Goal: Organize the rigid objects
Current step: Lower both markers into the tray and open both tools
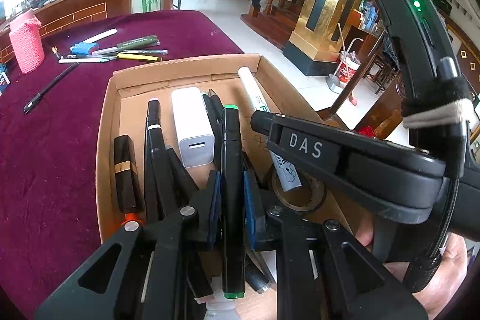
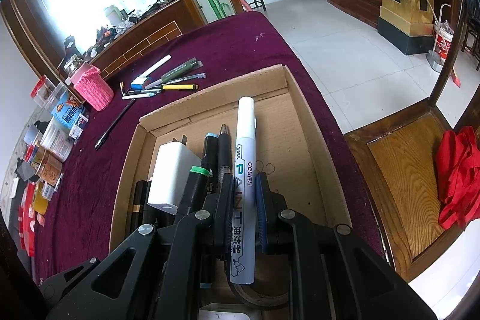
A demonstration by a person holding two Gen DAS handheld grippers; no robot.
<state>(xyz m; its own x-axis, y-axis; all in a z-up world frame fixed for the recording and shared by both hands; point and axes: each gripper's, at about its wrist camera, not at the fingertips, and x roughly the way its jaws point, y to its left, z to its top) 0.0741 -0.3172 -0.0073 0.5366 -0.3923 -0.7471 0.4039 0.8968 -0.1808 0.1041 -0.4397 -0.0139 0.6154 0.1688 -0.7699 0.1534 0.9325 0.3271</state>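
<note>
left wrist – left gripper (image 1: 232, 194) clamps black marker (image 1: 231, 170) lengthwise | right gripper (image 2: 244, 200) clamps paint marker (image 2: 244, 170) lengthwise

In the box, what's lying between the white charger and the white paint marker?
Two dark pens lie side by side between the white charger and the white paint marker, clearest in the right wrist view.

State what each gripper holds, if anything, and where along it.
Left gripper: black green-capped marker, gripped around mid-barrel. Right gripper: white paint marker, gripped around mid-barrel.
</note>
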